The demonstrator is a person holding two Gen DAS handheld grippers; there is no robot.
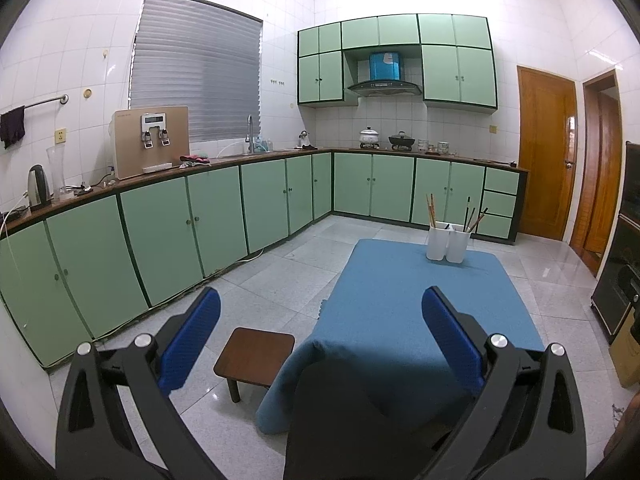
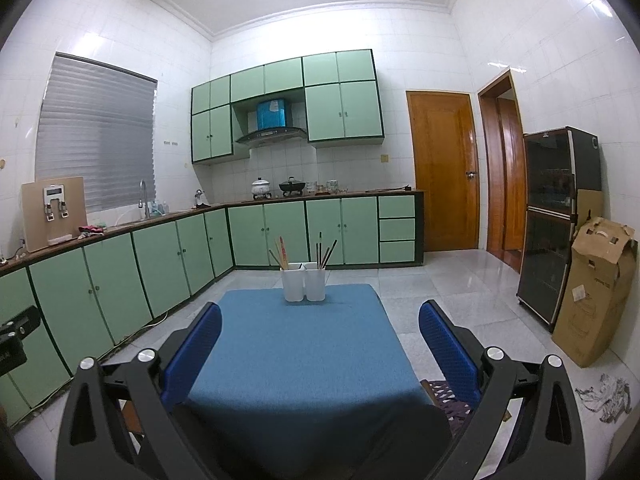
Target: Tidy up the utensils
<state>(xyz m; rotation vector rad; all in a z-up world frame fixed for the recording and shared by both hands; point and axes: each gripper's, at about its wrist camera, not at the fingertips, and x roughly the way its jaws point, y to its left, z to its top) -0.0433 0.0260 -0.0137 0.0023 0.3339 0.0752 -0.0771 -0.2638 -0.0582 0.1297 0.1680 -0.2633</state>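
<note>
Brown stool (image 1: 254,356) shows only in my left view, carton (image 2: 596,292) only right; both claws (image 1: 320,322) (image 2: 320,326) gape wide, empty, over the cloth (image 2: 300,340).

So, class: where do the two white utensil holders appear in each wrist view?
Left wrist: white utensil holders right of centre, at the far end of the blue cloth.
Right wrist: white utensil holders near centre, at the cloth's far edge.
Shared landmark: range hood.

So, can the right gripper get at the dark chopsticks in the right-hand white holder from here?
Probably yes: the right gripper is open, and only bare blue tablecloth lies between it and the dark chopsticks standing in the right-hand white holder.
</note>
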